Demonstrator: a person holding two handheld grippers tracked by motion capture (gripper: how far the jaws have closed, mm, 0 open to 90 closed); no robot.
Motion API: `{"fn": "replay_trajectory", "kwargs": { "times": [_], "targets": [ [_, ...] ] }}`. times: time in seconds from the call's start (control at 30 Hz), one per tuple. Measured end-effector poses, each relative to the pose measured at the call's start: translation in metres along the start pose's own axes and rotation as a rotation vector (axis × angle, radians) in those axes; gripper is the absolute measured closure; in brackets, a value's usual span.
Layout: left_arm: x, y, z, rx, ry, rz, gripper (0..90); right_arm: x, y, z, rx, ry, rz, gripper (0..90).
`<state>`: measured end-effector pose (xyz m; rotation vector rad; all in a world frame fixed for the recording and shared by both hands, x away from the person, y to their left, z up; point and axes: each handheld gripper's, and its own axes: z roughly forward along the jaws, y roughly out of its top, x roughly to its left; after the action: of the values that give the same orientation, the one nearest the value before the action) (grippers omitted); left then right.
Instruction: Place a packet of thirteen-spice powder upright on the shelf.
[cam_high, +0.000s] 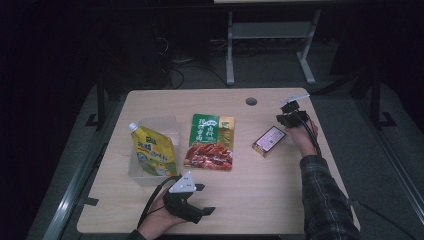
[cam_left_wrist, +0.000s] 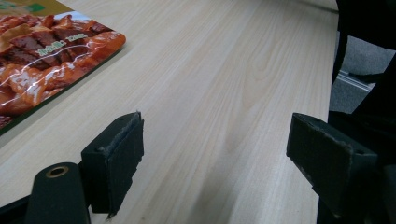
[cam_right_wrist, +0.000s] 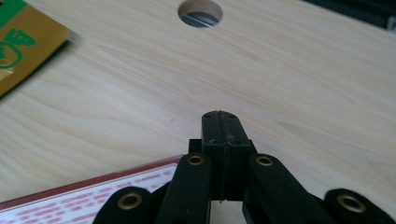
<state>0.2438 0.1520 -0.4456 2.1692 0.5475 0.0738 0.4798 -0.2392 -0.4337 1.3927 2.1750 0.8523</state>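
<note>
Left gripper (cam_high: 200, 199), nearest the camera: jaws wide, nothing between them, meat packet (cam_left_wrist: 42, 60) ahead to their left. Clear tub (cam_high: 170, 125) holds a yellow spout pouch (cam_high: 152, 152). Right gripper (cam_right_wrist: 219, 122): jaws pressed together, empty, pink box (cam_right_wrist: 93, 200) just left beneath them. Pale wooden table (cam_high: 260, 185), cable hole (cam_right_wrist: 200, 12) ahead; dark room beyond

Left gripper (cam_high: 200, 199): black body, grey three-cornered plate on top, black cable, foam-faced pads (cam_left_wrist: 122, 140), brass-ringed pivot | Right gripper (cam_high: 286, 116): black, white tab on top, black cable, brass-ringed link pivots, small screws at tips | Sleeve (cam_high: 325, 197): dark plaid, right arm
</note>
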Motion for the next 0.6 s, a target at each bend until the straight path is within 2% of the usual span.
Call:
{"fn": "replay_trajectory", "kwargs": {
  "times": [0.1,0.13,0.2,0.27,0.43,0.57,0.6],
  "targets": [
    [0.001,0.0,-0.001,-0.005,0.003,0.001,18.3,-0.003,-0.007,0.008,0.056,-0.006,0.003,90.0],
    [0.001,0.0,-0.001,-0.004,0.004,0.0,18.3,-0.004,-0.009,0.01,0.066,0.007,-0.003,90.0],
    [0.002,0.0,-0.001,-0.001,0.004,0.002,18.3,-0.002,-0.013,0.012,0.062,0.035,-0.023,90.0],
    [0.002,0.0,-0.001,0.0,0.003,0.003,18.3,0.0,-0.015,0.012,0.07,0.038,-0.043,90.0],
    [0.0,0.0,0.0,0.001,0.002,0.003,18.3,0.007,-0.017,0.009,0.066,0.087,-0.081,90.0],
    [0.001,0.0,0.0,0.003,0.003,0.004,18.3,0.018,-0.016,0.007,0.075,0.125,-0.145,90.0],
    [0.0,0.0,0.0,0.003,0.005,0.003,18.3,0.021,-0.016,0.007,0.076,0.142,-0.149,90.0]
  ]
}}
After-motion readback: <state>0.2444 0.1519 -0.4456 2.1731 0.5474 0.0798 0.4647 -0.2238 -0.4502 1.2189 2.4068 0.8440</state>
